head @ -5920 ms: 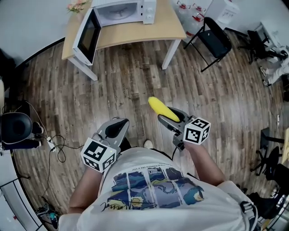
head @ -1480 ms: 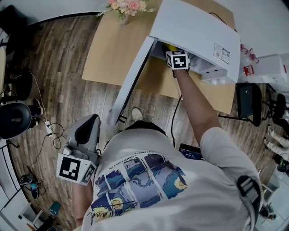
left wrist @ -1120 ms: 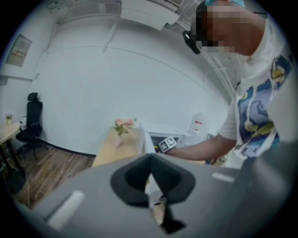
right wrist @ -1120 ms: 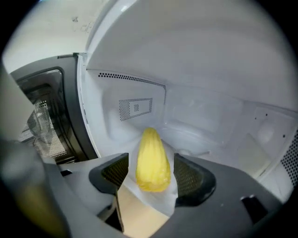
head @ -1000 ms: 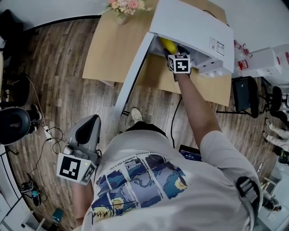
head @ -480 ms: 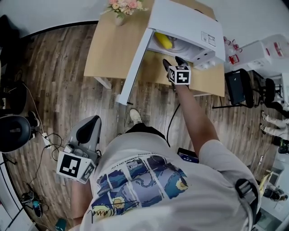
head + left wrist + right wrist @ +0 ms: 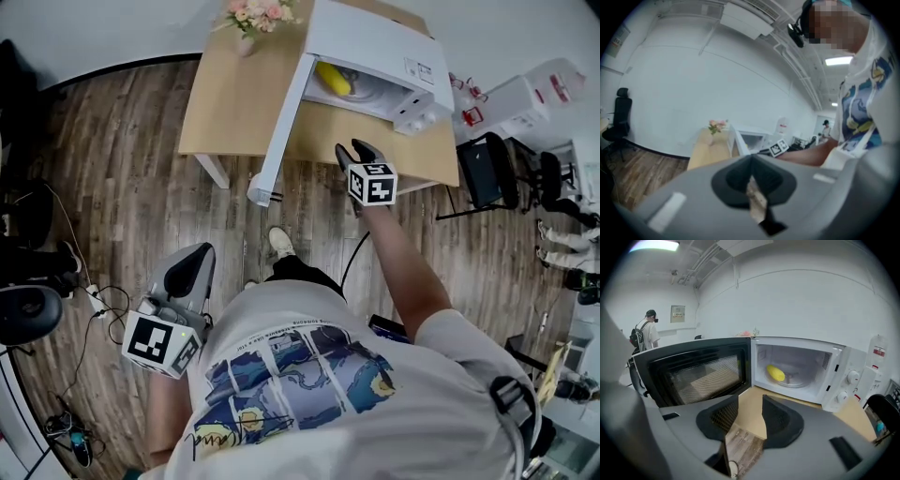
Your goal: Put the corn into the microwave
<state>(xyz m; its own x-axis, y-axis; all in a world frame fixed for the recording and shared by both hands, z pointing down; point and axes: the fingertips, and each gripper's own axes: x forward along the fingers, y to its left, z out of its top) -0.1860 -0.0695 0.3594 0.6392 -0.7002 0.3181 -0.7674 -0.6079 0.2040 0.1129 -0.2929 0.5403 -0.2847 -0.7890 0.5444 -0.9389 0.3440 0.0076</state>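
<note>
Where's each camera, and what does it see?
Head view: on the head, looking down at the table; shirt, left gripper, right gripper show.
Left gripper view: on that gripper, facing the table; shut fingers, an arm show.
Right gripper view: on that gripper, facing the corn; empty fingers closing.
All three share the open microwave.

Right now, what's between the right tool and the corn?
Right gripper view: only bare table and the microwave opening before the corn. Right tool jaws closing, empty.

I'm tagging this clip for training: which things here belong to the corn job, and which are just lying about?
Job: corn lying inside the microwave; open microwave door.
Lying about: flowers; black chair; floor cables.
</note>
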